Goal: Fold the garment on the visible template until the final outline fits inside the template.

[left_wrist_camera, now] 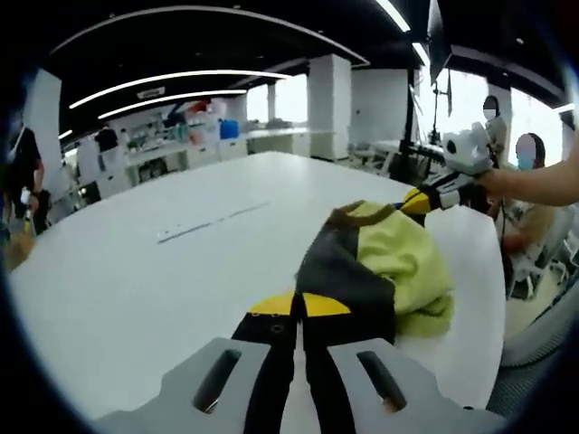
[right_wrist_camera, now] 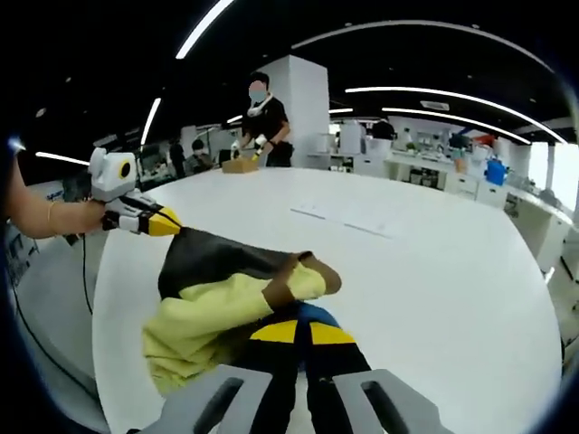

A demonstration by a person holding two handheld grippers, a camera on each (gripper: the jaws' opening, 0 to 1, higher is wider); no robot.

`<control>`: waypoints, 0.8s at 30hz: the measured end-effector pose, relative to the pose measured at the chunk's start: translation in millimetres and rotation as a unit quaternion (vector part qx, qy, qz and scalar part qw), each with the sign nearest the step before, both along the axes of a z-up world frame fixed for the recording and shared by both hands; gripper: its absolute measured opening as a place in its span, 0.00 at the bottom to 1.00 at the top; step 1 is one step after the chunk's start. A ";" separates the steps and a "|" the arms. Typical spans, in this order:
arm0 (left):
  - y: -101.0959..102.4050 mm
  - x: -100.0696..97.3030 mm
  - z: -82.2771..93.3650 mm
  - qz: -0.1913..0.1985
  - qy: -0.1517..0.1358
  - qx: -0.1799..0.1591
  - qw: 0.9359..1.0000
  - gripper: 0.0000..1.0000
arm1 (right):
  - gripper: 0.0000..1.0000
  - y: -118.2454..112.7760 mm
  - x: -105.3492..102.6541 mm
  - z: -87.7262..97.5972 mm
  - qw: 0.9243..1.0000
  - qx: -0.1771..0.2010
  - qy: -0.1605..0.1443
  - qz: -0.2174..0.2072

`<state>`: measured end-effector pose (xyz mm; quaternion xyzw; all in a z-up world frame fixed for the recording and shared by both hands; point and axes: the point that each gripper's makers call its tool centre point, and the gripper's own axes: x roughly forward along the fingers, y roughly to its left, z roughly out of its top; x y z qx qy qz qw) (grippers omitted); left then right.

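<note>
White table (left_wrist_camera: pixel 136 289): broad bare surface on the far side of the garment (left_wrist_camera: pixel 380 262), open for passing. Thin tape lines (left_wrist_camera: pixel 213 220) lie flat on it, no hindrance. Garment is bunched at the near edge and fills the room between the left gripper (left_wrist_camera: pixel 298 312) and right gripper (right_wrist_camera: pixel 301 330); both sets of jaws are pinched on its cloth. A small box (right_wrist_camera: pixel 240 165) and a standing person (right_wrist_camera: pixel 264 122) block the far rim. Seated people (left_wrist_camera: pixel 529 181) crowd the other edge.
</note>
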<state>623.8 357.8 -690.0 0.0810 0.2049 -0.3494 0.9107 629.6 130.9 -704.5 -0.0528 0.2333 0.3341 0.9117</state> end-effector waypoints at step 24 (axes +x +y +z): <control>57.1 -2.7 -12.3 0.072 0.011 0.047 0.996 0.00 | 0.00 -66.7 4.4 0.2 0.994 -0.023 0.006 -0.109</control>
